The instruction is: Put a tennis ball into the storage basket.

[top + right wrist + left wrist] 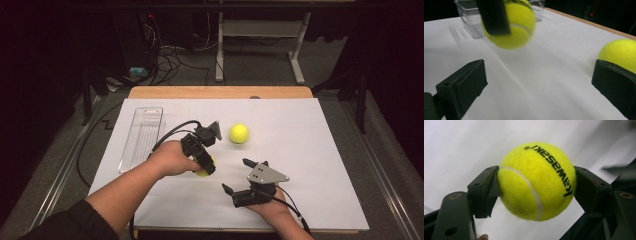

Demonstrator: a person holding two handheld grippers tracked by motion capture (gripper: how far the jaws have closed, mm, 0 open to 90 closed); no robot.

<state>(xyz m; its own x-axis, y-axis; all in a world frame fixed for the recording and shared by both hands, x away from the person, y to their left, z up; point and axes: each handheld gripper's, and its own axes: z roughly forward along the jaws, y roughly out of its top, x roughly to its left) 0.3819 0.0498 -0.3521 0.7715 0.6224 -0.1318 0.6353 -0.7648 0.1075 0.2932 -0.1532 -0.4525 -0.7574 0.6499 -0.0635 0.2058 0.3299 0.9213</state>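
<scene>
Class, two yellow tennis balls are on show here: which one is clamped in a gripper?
The tennis ball pinched between the left gripper's jaws, printed side showing. The other ball lies free on the white sheet, farther from the person.

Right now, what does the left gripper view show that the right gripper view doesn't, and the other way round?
Left gripper view alone: black lettering on the held ball, pinched between two black jaws. Right gripper view alone: the clear tray, a second ball lying on the sheet, and its own jaws standing wide apart with nothing between them. Both show the held ball and the white sheet.
</scene>
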